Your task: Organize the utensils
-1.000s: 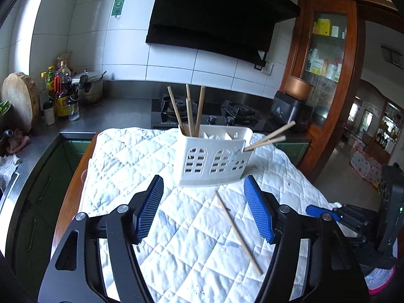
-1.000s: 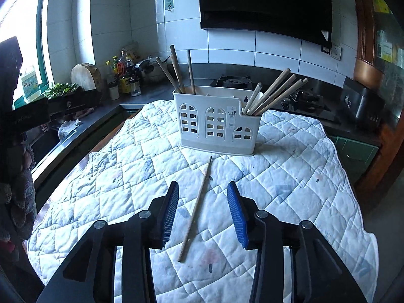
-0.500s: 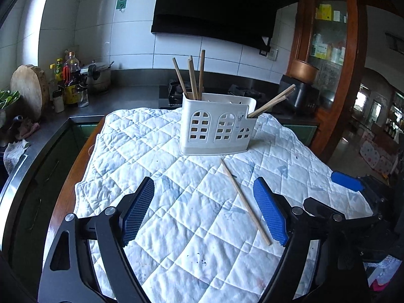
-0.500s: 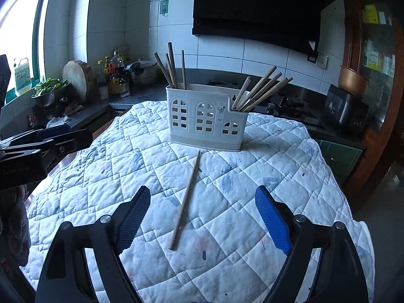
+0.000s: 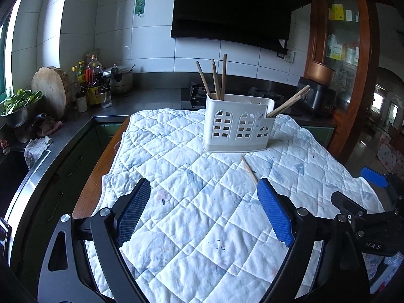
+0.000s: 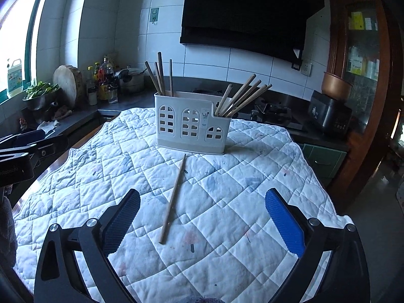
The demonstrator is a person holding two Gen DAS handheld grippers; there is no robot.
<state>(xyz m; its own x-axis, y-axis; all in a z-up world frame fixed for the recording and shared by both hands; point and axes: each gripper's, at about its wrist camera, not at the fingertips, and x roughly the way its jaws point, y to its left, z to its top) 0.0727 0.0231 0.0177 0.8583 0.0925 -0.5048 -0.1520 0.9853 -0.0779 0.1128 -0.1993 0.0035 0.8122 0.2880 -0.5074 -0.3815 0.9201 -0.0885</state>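
A white slotted utensil holder [image 5: 237, 128] [image 6: 192, 123] stands on the quilted cloth [image 5: 176, 151]. Three wooden chopsticks [image 5: 216, 78] stick up from its left compartment and several more [image 6: 242, 98] lean out of its right one. One loose chopstick [image 6: 174, 198] [image 5: 248, 169] lies flat on the cloth in front of the holder. My left gripper [image 5: 204, 185] hovers over the near cloth, its jaws opening with nothing between them. My right gripper [image 6: 203, 194] is just behind the chopstick's near end, its jaws opening wide, and holds nothing.
The cloth covers a wooden table [image 5: 101, 161]. A dark counter at left carries a round chopping board [image 5: 51, 89], bottles [image 5: 92, 83], a bowl of greens [image 5: 17, 106] and a pot [image 5: 121, 79]. Behind the holder is a stove under a black hood [image 5: 234, 10]. A wooden cabinet [image 5: 341, 38] stands at right.
Both grippers have drawn back from the holder and spread their jaws much wider. The loose chopstick lies where it was on the cloth.
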